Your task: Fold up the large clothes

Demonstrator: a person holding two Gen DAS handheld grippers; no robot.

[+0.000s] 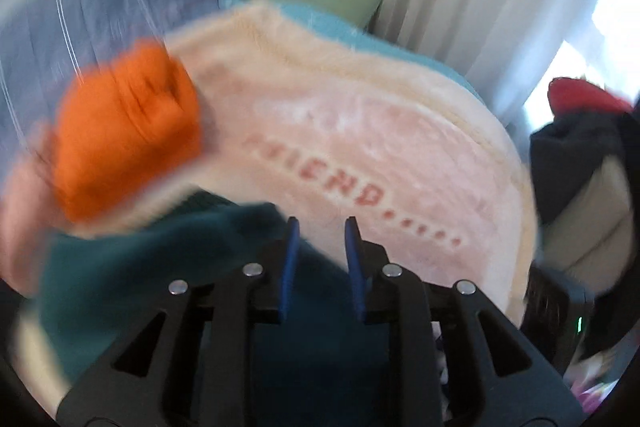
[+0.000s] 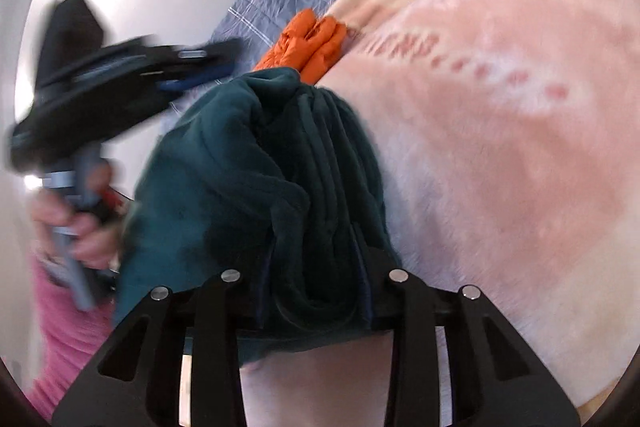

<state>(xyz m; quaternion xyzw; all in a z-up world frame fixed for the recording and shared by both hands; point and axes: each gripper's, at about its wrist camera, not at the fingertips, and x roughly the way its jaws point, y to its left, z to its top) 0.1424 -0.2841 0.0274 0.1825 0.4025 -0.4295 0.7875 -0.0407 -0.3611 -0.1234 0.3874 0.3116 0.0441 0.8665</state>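
Covering the whole work surface, the pink blanket [image 1: 360, 131] makes a soft, yielding bed, with a folded orange garment [image 1: 128, 131] resting on it. Bunched at the blanket's near edge lies the teal fleece garment [image 2: 248, 163], which looks thick, limp and light, likely to sag unless pinched at a hem or corner. No container shows in either view. The right gripper [image 2: 316, 267] is clenched on a gathered ridge of the fleece, while the left gripper [image 1: 320, 247] stands parted above it, grasping nothing.
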